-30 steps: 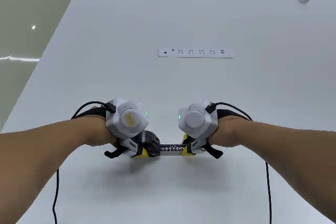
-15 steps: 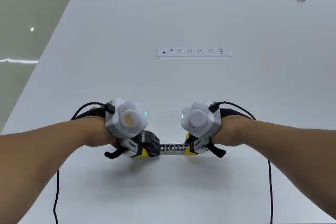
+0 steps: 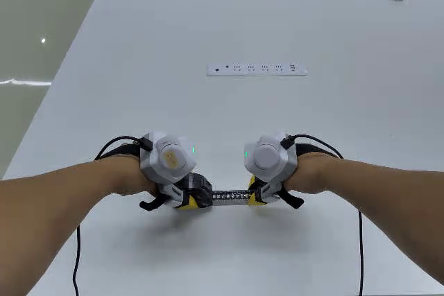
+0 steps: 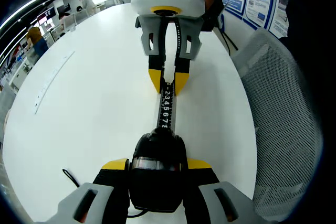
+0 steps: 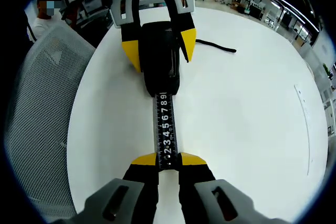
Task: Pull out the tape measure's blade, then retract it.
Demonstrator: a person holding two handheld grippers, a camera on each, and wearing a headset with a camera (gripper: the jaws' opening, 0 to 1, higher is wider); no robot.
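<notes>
Black tape measure (image 5: 160, 51), one, stretched between two claws.
Its case sat clenched in the left claw (image 4: 157, 164); the right claw (image 5: 168, 160) pinched the single blade (image 5: 166, 124) over the desk (image 3: 243, 19).

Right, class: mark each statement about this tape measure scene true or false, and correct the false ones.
1. The left gripper grips the tape measure's case. True.
2. The blade is fully retracted. False: a short length stretches between the two grippers.
3. The right gripper is shut on the blade's end. True.
4. The power strip lies between the grippers. False: it lies beyond them on the table.
</notes>
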